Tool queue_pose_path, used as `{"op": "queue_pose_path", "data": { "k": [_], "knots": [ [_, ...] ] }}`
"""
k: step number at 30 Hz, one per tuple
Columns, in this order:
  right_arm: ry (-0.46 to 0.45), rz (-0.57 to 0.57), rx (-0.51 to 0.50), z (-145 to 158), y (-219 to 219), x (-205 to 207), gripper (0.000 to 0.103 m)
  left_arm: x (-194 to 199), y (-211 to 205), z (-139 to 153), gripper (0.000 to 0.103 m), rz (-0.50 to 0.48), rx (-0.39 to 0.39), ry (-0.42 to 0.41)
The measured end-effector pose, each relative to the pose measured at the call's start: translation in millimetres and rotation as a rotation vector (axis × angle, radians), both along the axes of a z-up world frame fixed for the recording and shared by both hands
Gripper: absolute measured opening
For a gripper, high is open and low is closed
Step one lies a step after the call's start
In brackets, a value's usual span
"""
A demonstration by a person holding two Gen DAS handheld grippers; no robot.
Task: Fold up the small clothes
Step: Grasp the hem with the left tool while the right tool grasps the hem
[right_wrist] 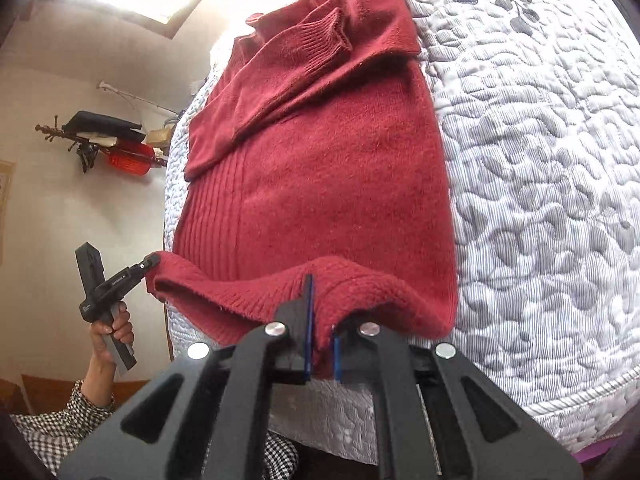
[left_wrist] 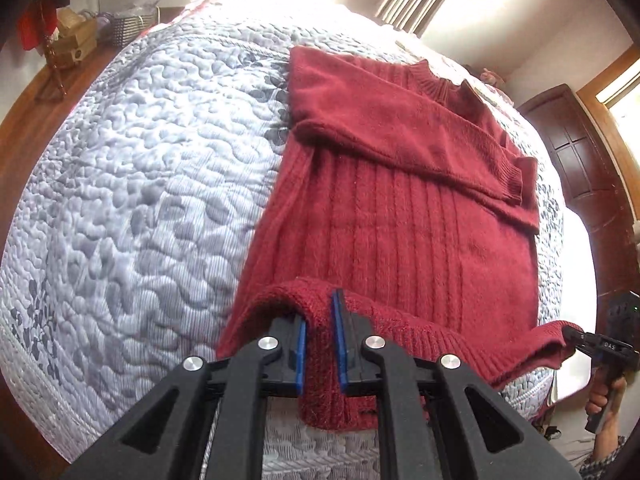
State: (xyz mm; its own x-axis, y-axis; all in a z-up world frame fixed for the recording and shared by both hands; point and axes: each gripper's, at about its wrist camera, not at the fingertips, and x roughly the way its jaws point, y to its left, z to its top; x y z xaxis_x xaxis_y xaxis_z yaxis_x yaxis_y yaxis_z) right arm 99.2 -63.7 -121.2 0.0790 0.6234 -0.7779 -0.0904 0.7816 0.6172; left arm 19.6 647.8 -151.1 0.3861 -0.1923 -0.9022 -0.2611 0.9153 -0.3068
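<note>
A dark red knitted sweater [left_wrist: 400,216] lies flat on the quilted bed, both sleeves folded across its chest, collar at the far end. My left gripper [left_wrist: 320,320] is shut on the near hem at its left corner, and the ribbed hem is lifted into a hump. The right gripper [left_wrist: 576,336] shows at the right edge of the left wrist view, pinching the other hem corner. In the right wrist view the sweater [right_wrist: 320,160] stretches away, my right gripper [right_wrist: 322,320] is shut on the raised hem, and the left gripper [right_wrist: 150,262] holds the far hem corner.
The white and grey quilted bedspread [left_wrist: 140,184] covers the bed, with wide bare quilt to the left of the sweater. A wooden floor and a basket [left_wrist: 132,26] lie beyond the bed. A dark wooden door [left_wrist: 580,160] stands on the right. A hand and checked sleeve [right_wrist: 80,400] are visible.
</note>
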Motion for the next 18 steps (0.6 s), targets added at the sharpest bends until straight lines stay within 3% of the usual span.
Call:
{"op": "queue_pose_path", "data": {
  "k": [6,12,13,15,16,18],
  "knots": [
    [0.072,-0.047,0.010,-29,-6,43,0.006,38,6,-26,0.011,0.031,0.030,0.038],
    [0.142,-0.066,-0.015,-58,-8,70,0.010,54,12,-44,0.016,0.060,0.005,0.072],
    [0.149,-0.070,-0.010,-58,-10,71,0.017,55,14,-43,0.016,0.060,-0.013,0.077],
    [0.148,-0.074,0.002,-55,-17,70,0.026,54,18,-40,0.030,0.058,-0.053,0.084],
    [0.131,-0.074,-0.006,-50,-21,69,0.037,52,20,-37,0.035,0.061,-0.069,0.080],
    [0.080,-0.078,-0.041,-37,-30,65,0.056,46,26,-25,0.057,0.077,-0.065,0.057]
  ]
}}
